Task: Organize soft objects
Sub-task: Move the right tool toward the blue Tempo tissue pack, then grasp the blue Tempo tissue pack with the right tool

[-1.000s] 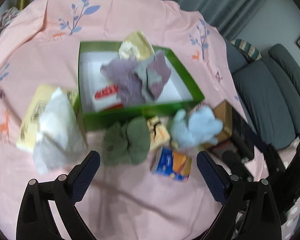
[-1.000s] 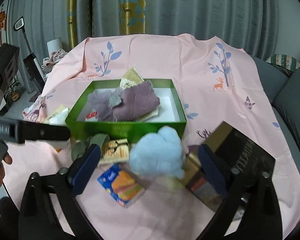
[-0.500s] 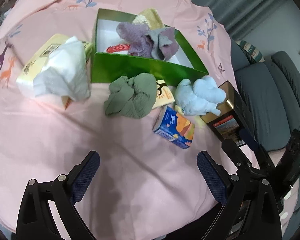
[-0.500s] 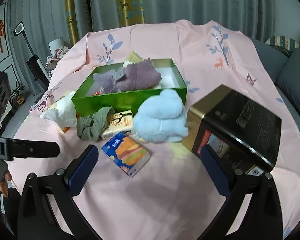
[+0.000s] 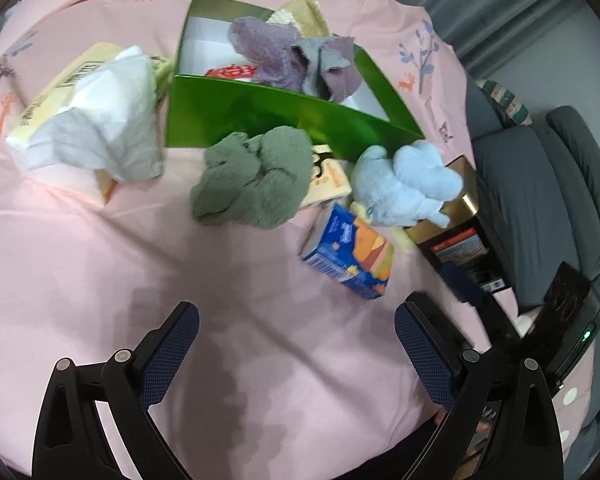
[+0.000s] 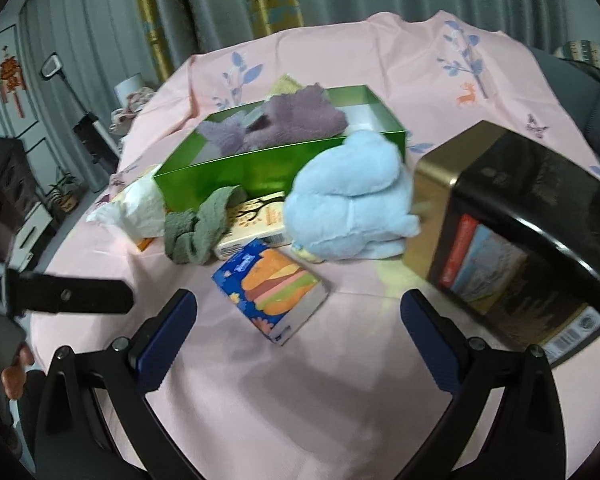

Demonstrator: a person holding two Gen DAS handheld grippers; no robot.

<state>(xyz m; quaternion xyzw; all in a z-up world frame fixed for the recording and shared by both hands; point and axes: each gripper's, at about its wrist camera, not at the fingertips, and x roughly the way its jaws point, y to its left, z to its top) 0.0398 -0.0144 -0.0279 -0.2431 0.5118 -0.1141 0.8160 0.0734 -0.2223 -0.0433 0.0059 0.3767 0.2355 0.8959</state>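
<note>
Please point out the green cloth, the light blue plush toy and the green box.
green cloth (image 5: 256, 178), left wrist view, middle of the bundle.
light blue plush toy (image 6: 350, 196), right wrist view, its body.
green box (image 5: 260, 114), left wrist view, near wall.

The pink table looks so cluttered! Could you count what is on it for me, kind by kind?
Soft things outside the green box: 3, the green cloth, blue plush toy and white cloth.
Soft things inside the green box: at least 3, purple, grey, yellow.
Small cartons: 3.
Black-and-gold tin: 1.
Total: 11, including the box.
</note>
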